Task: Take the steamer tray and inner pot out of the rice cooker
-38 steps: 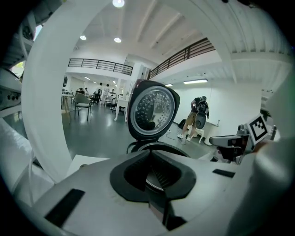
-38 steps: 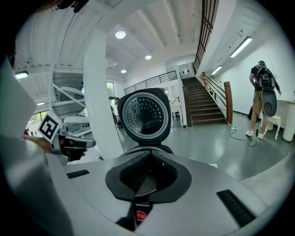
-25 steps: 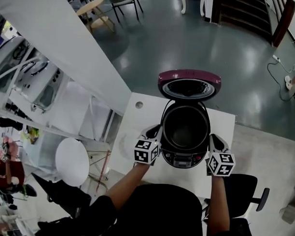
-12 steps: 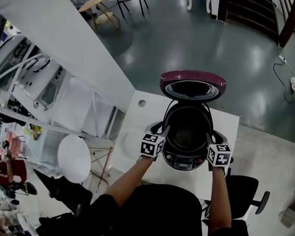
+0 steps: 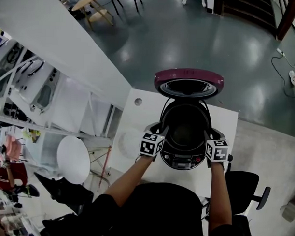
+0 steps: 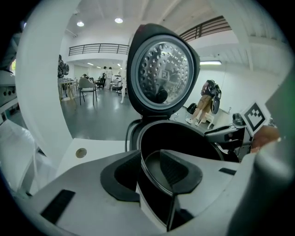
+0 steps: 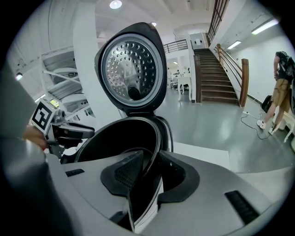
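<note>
left gripper (image 5: 163,132) and right gripper (image 5: 208,135) each clamp narrowly on the inner pot (image 5: 186,127) rim, left and right. pot not yet lifted from rice cooker (image 5: 183,161). steamer tray not seen.

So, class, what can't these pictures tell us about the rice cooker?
- Rice cooker interior: head view, too dark to show a steamer tray.
- Control panel print: head view, too small.
- Rim between the jaws: left gripper view, tray's or pot's unclear; jaws cover it lower down.

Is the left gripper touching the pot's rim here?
Touching. The left gripper view shows the pot rim running between the jaws of the left gripper, which close against it on both sides.
</note>
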{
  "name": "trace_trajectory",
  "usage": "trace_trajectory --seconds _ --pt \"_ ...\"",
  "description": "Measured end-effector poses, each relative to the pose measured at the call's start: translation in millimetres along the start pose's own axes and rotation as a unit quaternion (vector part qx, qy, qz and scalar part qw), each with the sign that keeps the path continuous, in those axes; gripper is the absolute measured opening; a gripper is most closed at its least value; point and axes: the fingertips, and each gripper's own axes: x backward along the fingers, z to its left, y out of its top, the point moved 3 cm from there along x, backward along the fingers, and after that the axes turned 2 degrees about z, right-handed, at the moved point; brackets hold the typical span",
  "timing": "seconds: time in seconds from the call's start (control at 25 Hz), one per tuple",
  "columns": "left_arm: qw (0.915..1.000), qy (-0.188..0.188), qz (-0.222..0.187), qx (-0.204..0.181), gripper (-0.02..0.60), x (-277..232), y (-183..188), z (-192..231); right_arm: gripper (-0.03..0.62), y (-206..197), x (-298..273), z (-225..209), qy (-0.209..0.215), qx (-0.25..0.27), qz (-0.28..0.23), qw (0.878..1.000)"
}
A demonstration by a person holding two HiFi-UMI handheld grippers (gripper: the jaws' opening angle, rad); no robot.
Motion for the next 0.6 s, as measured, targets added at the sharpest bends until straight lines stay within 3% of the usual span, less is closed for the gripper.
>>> trace_trajectory --seconds 0.24,0.6 --pt "0.9993 0.023 0.018 0.025 0.127 -5.0 -5.4 10.6 0.089 1.2 -4.8 1.7 -0.001 0.003 0.01 1.0" --pt "0.9989 0.042 0.022 0.008 0.066 -7.6 -7.1 13.2 0.072 3.4 -8.9 -0.5 0.008 0.0 0.012 1.0"
